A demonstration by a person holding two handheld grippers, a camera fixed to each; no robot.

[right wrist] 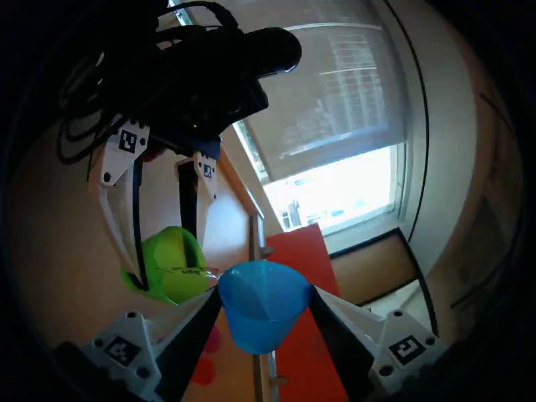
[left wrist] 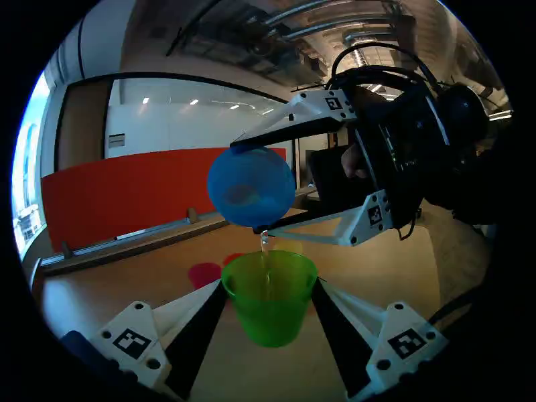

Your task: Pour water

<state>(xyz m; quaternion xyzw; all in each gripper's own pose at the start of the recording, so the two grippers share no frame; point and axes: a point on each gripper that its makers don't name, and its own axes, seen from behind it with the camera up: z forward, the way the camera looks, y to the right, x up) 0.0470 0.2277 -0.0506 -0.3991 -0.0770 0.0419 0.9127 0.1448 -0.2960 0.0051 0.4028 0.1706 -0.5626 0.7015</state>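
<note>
In the left gripper view my left gripper (left wrist: 269,305) is shut on a green cup (left wrist: 269,305), held upright above the wooden table (left wrist: 375,268). Over it the right gripper (left wrist: 264,184) holds a blue cup (left wrist: 249,185) tipped on its side, and a thin stream of water (left wrist: 266,251) falls from its rim into the green cup. In the right gripper view my right gripper (right wrist: 264,311) is shut on the blue cup (right wrist: 261,311). The green cup (right wrist: 171,264) sits just beyond its rim between the left gripper's fingers (right wrist: 124,221).
A pink disc (left wrist: 204,273) and a red one (left wrist: 232,257) lie flat on the table behind the green cup. A red wall panel (left wrist: 127,194) runs along the table's far edge. A bright window (right wrist: 335,187) lies beyond. A hand (left wrist: 354,161) holds the right gripper.
</note>
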